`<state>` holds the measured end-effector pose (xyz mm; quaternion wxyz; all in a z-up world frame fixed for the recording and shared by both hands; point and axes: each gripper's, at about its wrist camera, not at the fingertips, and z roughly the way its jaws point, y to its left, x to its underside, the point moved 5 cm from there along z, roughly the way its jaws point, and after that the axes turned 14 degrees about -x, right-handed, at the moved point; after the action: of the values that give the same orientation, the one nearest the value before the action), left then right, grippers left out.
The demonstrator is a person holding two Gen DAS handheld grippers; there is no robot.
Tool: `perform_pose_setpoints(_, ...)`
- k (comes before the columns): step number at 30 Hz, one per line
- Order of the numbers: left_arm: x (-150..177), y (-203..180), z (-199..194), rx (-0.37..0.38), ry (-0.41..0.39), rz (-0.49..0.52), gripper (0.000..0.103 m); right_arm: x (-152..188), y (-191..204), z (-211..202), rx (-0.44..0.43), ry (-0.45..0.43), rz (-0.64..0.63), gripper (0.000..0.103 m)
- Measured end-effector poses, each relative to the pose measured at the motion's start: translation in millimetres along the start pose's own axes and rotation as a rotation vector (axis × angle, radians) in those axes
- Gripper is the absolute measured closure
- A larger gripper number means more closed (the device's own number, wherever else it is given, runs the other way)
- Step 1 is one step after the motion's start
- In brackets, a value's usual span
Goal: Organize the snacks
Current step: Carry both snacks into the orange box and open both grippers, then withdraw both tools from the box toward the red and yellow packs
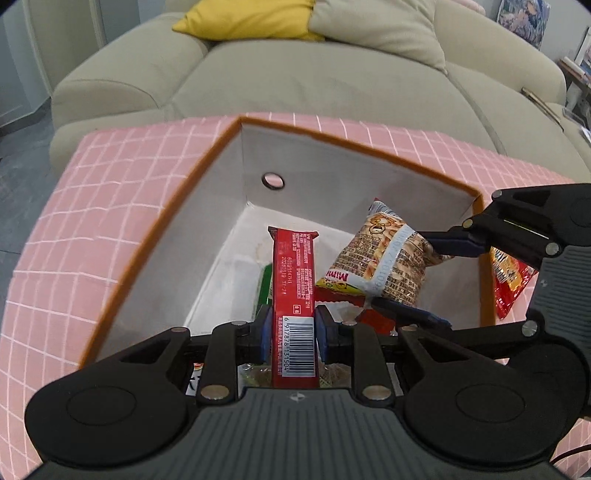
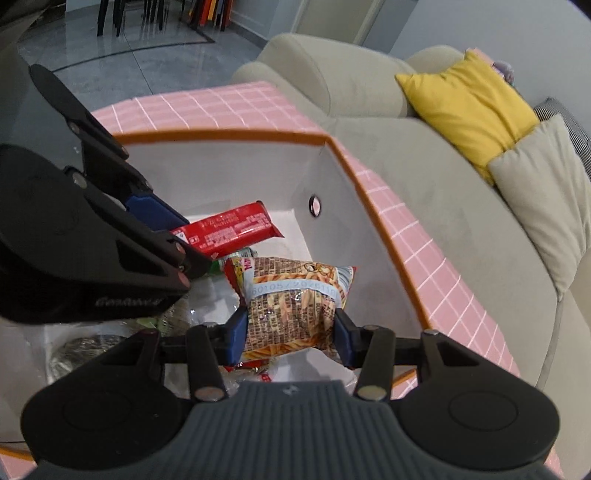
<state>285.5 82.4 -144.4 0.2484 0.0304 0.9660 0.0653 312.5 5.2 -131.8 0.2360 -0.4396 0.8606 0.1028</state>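
My left gripper point(image 1: 291, 338) is shut on a long red snack bar point(image 1: 293, 280), holding it lengthwise over the inside of a white box with an orange rim point(image 1: 173, 218). Beside it, my right gripper point(image 2: 290, 334) is shut on a brown-patterned snack bag point(image 2: 291, 302), also inside the box point(image 2: 229, 137). From the left wrist view the right gripper point(image 1: 424, 277) enters from the right with the bag point(image 1: 384, 254) between its blue pads. In the right wrist view the left gripper point(image 2: 177, 229) comes in from the left, gripping the red bar point(image 2: 229, 230).
Several other packets lie on the box floor: a green one point(image 1: 264, 284), red ones point(image 1: 373, 319) and a silvery one point(image 2: 85, 350). A red packet point(image 1: 508, 280) lies outside the box's right wall. The box sits on a pink checked cloth point(image 1: 92, 206); a beige sofa point(image 1: 314, 85) with a yellow cushion point(image 1: 247, 18) stands behind.
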Motion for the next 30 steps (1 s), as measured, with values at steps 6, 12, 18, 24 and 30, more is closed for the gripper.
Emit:
perform_pose_setpoints(6,7.0,-3.5,18.5,-0.017,0.056,0.018,0.077,6.1,-2.0,16.4,-0.001,0.025,0.001,0.057)
perform_pose_setpoints(12,7.4,-0.7,20.7,-0.018,0.068,-0.002,0.077,6.1,-3.7,20.2,0.005,0.026,0.004,0.056)
perform_pose_setpoints(18,4.2,1.3,12.1,-0.016,0.043,-0.024,0.072,6.9,-1.1,10.4,0.015,0.011,0.005,0.048)
perform_pose_setpoints(24,-2.3,3.7,-8.6,-0.009,-0.005,-0.048,0.055,3.0,-0.9,-10.5,0.033,-0.027,0.016,0.030)
perform_pose_setpoints(30,-9.0,6.2,-36.6,-0.018,-0.067,-0.071,0.046,6.4,1.5,-46.3,0.047,-0.097,0.042,0.023)
